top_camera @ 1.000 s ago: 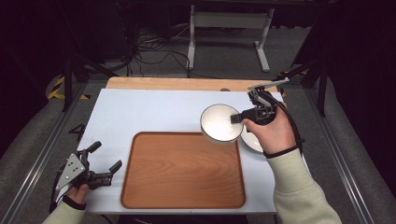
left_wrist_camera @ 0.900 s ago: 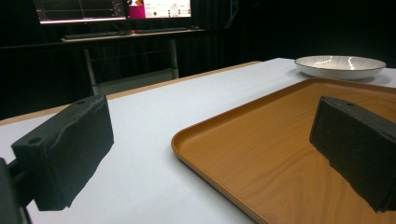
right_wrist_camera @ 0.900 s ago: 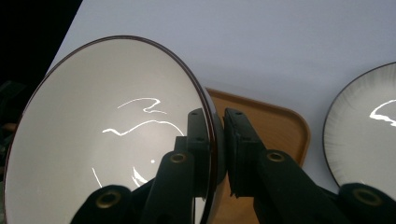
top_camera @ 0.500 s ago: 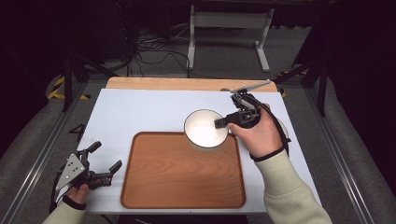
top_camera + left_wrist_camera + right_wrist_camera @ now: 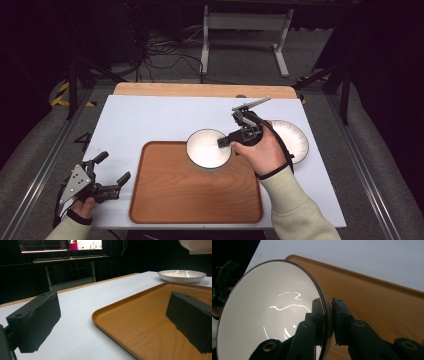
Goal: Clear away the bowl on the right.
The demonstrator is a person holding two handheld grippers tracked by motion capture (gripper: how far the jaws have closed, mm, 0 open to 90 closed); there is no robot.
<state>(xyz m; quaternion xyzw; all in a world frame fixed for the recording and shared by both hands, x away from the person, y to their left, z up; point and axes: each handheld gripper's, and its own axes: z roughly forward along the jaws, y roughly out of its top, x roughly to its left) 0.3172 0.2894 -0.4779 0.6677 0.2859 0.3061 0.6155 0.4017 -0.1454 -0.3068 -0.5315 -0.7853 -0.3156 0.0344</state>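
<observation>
Firmly between right tool (image 5: 225, 142) jaws: bowl (image 5: 208, 148)

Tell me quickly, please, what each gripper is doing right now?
Left gripper: open, holding nothing, beside the tray.
Right gripper: shut on the bowl rim, above the tray.
</observation>
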